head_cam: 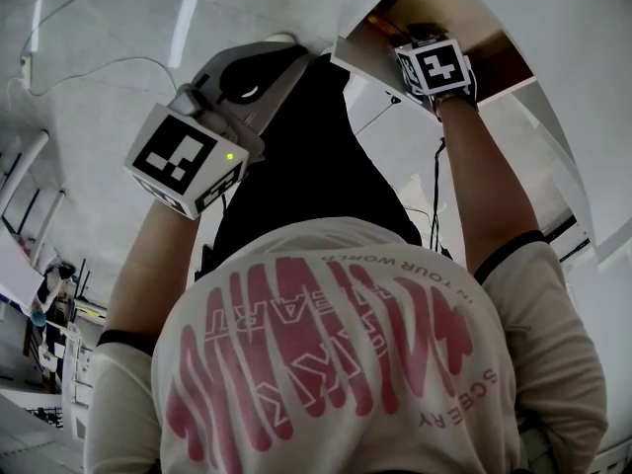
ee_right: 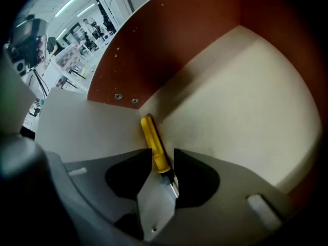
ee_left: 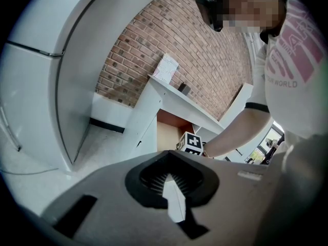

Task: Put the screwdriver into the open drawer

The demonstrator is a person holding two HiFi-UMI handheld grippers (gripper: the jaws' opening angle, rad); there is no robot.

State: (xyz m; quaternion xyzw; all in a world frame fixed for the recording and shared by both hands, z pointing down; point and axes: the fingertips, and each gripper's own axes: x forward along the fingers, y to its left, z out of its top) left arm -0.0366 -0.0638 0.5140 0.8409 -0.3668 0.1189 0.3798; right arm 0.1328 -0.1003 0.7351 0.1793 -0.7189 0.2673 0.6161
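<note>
Over on the left, at about ten o'clock in the head view, the left gripper (ee_left: 169, 154) is held up in the air, its marker cube (head_cam: 183, 161) facing the camera. Its own view shows the tongs pressed together with nothing between them. It points across the room at a brick wall (ee_left: 169, 40) and a white cabinet (ee_left: 148, 111), and it touches neither.

In the middle, the person's white shirt with red print (head_cam: 326, 363) fills the lower half of the head view.

Now to the right: the right forearm (head_cam: 484, 186) stretches up toward one o'clock, and the right gripper (ee_right: 163, 157) reaches down into the open drawer (ee_right: 246, 101). The drawer has a brown inner wall and a pale floor. The right gripper view shows these tongs spread, the black pads standing off to either side.

And there's the screwdriver (ee_right: 154, 140), already inside the drawer! It lies flat on the pale floor, along the foot of the white side wall. Its yellow handle runs toward eleven o'clock, with the butt tucked near the corner where the white and brown walls meet. Its metal shaft points back toward five o'clock and passes between the parted pads. The left pad's edge sits just beside the handle, though whether they touch, I can't tell. The gripper hangs right over the screwdriver without clamping it.
</note>
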